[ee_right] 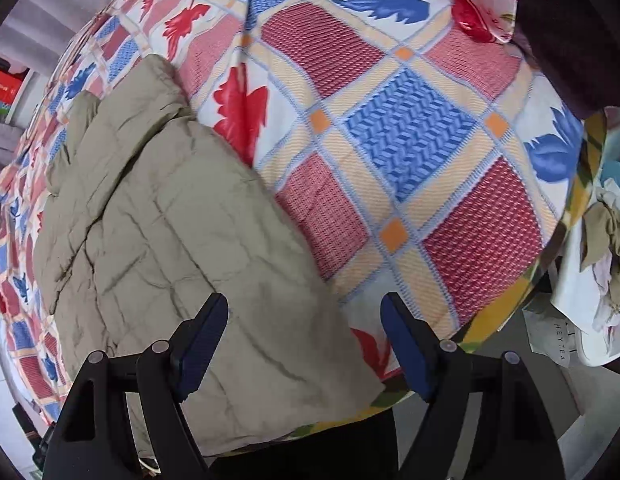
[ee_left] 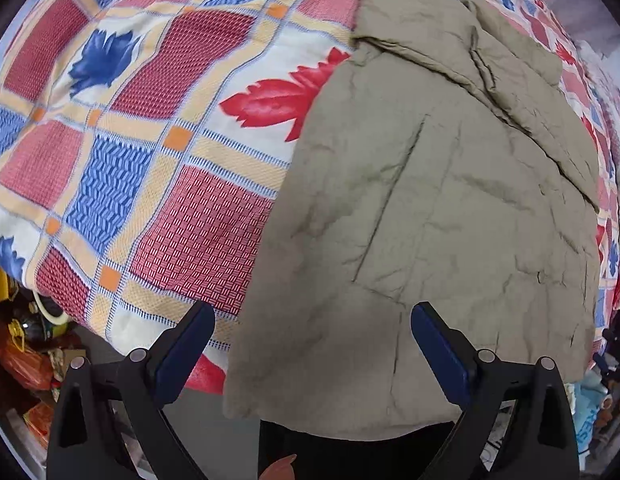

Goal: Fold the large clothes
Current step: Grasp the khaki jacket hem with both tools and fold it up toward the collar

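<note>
The khaki jacket (ee_left: 442,216) is lying on the patterned bedspread (ee_left: 149,128), its hem hanging over the near edge, partly hidden behind the left gripper (ee_left: 312,326) and right gripper (ee_right: 303,316), both hovering with fingers apart.

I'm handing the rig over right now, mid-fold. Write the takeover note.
Left claw: open, holding nothing, above the near hem of the khaki jacket.
Right claw: open, holding nothing, over the jacket's near right corner.
The jacket lies on the patterned bedspread, its near hem at the bed's near edge.
Done: jacket laid out, with a layer of it already lying folded over at the far end.
Left: grip the near hem and fold it away from you.
</note>
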